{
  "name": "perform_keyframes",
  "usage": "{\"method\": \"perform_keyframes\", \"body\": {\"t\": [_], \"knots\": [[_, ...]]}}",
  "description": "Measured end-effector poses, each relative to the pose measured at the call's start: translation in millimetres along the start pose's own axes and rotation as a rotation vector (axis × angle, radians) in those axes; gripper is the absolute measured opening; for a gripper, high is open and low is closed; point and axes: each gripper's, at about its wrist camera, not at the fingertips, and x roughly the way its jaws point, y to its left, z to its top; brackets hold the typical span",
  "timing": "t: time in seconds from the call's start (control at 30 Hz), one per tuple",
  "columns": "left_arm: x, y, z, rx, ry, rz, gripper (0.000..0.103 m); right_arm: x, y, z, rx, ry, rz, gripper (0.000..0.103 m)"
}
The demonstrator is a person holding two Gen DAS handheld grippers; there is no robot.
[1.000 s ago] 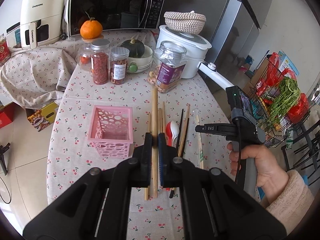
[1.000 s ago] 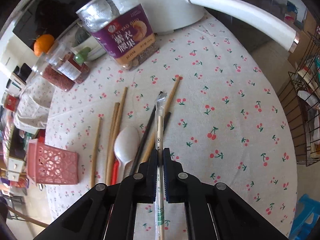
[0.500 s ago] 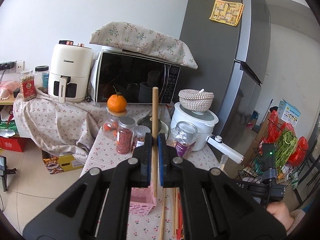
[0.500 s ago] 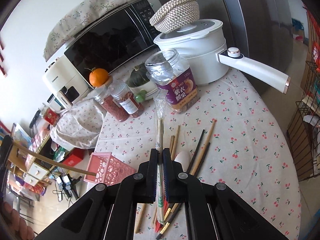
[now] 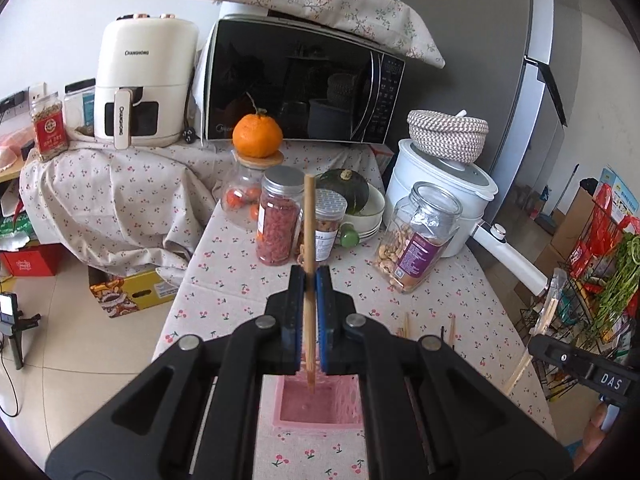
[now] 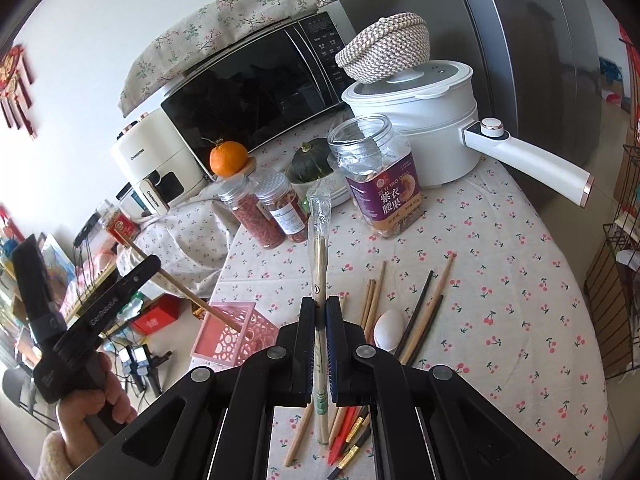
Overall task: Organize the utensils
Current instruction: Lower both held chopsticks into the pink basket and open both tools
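My left gripper point(image 5: 308, 280) is shut on a wooden chopstick point(image 5: 309, 216) held upright, its lower tip dipping into the pink perforated basket point(image 5: 352, 396). In the right wrist view the same chopstick point(image 6: 188, 294) slants into the basket point(image 6: 256, 334) from the left gripper point(image 6: 136, 276). My right gripper point(image 6: 320, 308) is shut on a plastic-wrapped pair of chopsticks point(image 6: 319, 240) above the table. Several loose chopsticks point(image 6: 424, 308) and a white spoon point(image 6: 388, 332) lie on the cherry-print tablecloth point(image 6: 500, 280).
Jars point(image 5: 278, 220), a nut jar point(image 5: 420, 240), a green squash in a bowl point(image 5: 352, 192), a white cooker with long handle point(image 5: 440, 184), a microwave point(image 5: 304, 80) and air fryer point(image 5: 140, 80) crowd the table's far end. A wire rack point(image 5: 600, 272) stands right.
My left gripper lifted its chopstick off the table, turned it upright and lowered its tip into the pink basket. My right gripper raised the wrapped chopsticks off the table.
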Motion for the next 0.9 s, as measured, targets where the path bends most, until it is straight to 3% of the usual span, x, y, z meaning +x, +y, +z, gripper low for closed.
{"method": "perform_keyframes", "body": {"t": [0.1, 0.3, 0.43, 0.6, 0.7, 0.83, 0.9], "knots": [[10.7, 7.4, -2.3, -0.066, 0.042, -0.011, 0.007, -2.7, 7.5, -0.1, -0.014, -0.017, 0.017, 0.005], [21.4, 11.4, -4.4, -0.097, 0.078, -0.012, 0.008, -7.9, 26.1, 3.3, -0.025, -0.063, 0.067, 0.005], [17.9, 15.4, -2.2, -0.117, 0.088, 0.001, 0.041, -12.2, 42.0, 13.2, -0.046, -0.128, 0.087, 0.005], [-0.7, 20.8, -0.6, -0.114, 0.072, 0.045, 0.061, -7.2, 58.2, 27.3, -0.015, -0.21, 0.117, 0.005], [-8.1, 22.8, -1.8, -0.081, 0.097, 0.106, 0.062, 6.9, 68.7, 30.8, 0.016, -0.237, 0.123, 0.005], [-13.8, 28.1, -8.1, 0.007, 0.142, 0.277, 0.062, 35.7, 81.8, 23.5, 0.04, -0.246, 0.111, 0.005], [-14.3, 31.8, -11.2, 0.036, 0.156, 0.302, 0.062, 49.3, 84.7, 16.9, 0.058, -0.258, 0.096, 0.005]]}}
